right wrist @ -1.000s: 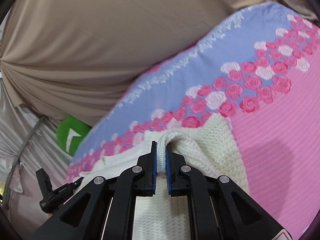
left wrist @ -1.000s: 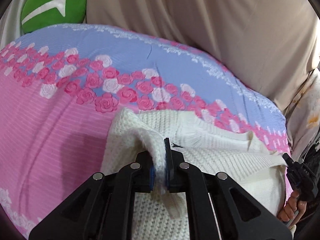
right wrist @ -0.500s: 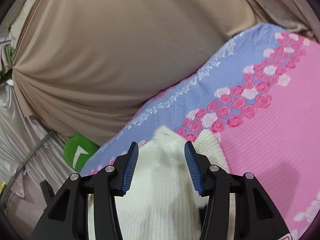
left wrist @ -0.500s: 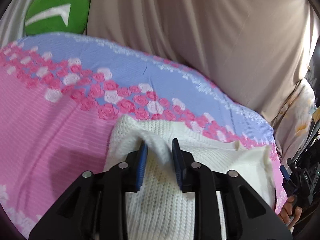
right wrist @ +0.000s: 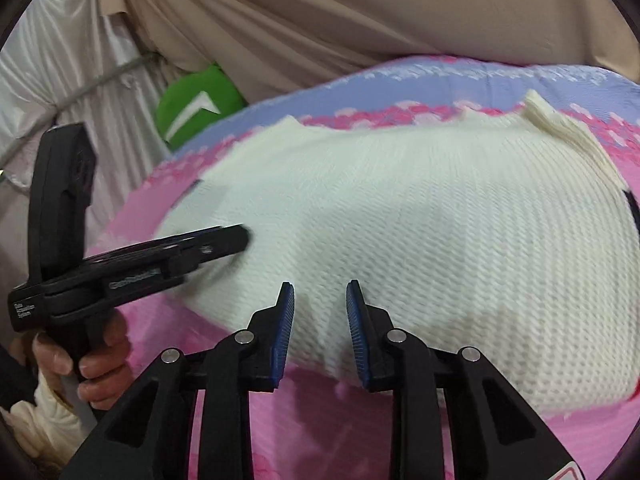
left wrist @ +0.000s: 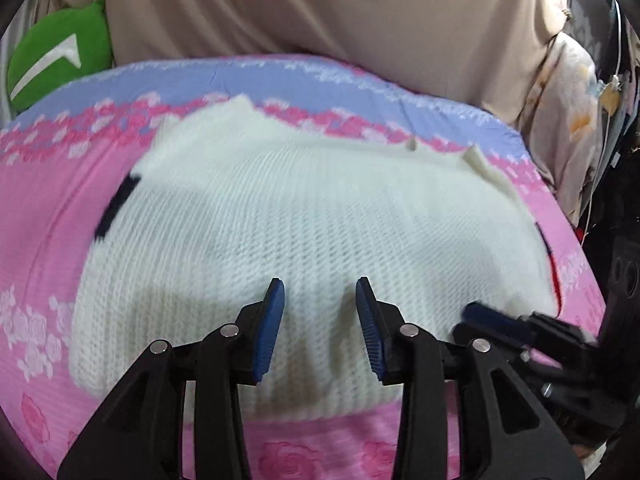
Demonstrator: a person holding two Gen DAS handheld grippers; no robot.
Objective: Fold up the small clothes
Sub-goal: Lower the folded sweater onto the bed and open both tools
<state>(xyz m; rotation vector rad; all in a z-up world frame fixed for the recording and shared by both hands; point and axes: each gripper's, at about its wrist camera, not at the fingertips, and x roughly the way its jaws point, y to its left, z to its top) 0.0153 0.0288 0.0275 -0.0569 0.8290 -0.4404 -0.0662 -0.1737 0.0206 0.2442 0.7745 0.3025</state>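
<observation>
A white knitted garment [left wrist: 304,232] lies folded flat on the pink and blue rose-print bedsheet [left wrist: 48,216]; it also shows in the right wrist view [right wrist: 420,208]. A dark stripe [left wrist: 116,208] shows at its left edge. My left gripper [left wrist: 320,320] is open and empty, just above the garment's near edge. My right gripper [right wrist: 320,320] is open and empty over the garment's near edge. The right gripper's blurred tip [left wrist: 496,320] shows at the left view's lower right; the hand-held left gripper [right wrist: 132,264] shows at the right view's left.
A green cushion [left wrist: 56,56] sits at the bed's far left corner, also in the right wrist view [right wrist: 196,108]. A beige drape [left wrist: 320,12] hangs behind the bed. Floral fabric [left wrist: 568,120] and dark equipment [left wrist: 624,272] stand at the right.
Both grippers let go of the garment's edge, opened, and pulled back toward the near side. The garment now lies flat, folded over on the bed.
</observation>
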